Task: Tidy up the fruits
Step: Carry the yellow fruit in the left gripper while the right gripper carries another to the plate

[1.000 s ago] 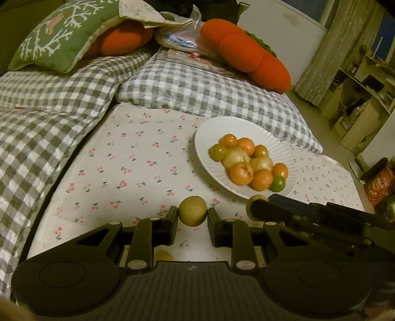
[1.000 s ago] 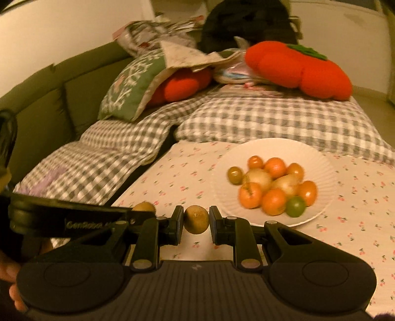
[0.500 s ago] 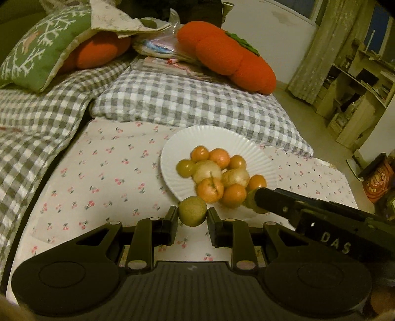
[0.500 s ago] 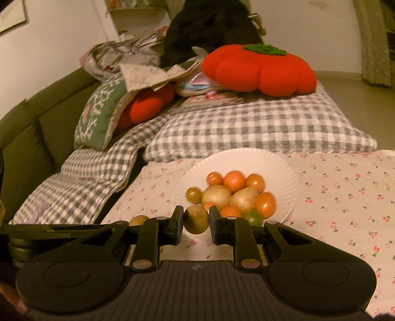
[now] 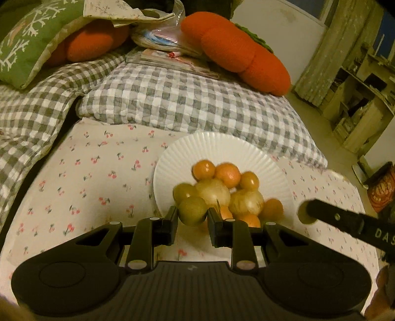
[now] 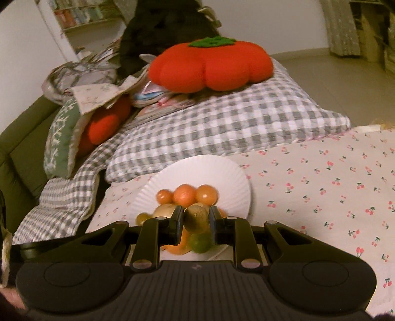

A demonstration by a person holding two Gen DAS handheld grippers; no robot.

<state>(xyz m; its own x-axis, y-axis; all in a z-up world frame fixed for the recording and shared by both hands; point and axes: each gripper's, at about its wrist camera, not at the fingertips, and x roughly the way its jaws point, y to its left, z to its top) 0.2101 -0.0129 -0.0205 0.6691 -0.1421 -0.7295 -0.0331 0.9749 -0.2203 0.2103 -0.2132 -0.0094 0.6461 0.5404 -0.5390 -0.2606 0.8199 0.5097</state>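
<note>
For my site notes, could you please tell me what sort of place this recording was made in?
Most likely a home living room or bedroom: a green sofa piled with a gingham quilt and a persimmon-shaped cushion, a cherry-print cloth, and bookshelves behind.

I count 1 white plate (image 5: 266, 158) on the cherry-print cloth (image 5: 98, 177), near its far edge. On the plate I make out 3 orange fruits (image 6: 184, 195) in the back row and 2 pale round ones (image 5: 213, 191) in front; the rest overlap, so no firm total. I'm holding 2 green-brown fruits (image 5: 192, 210), 1 per gripper. Behind: 2 orange cushions (image 6: 209, 65), 1 green pillow (image 5: 29, 42).
</note>
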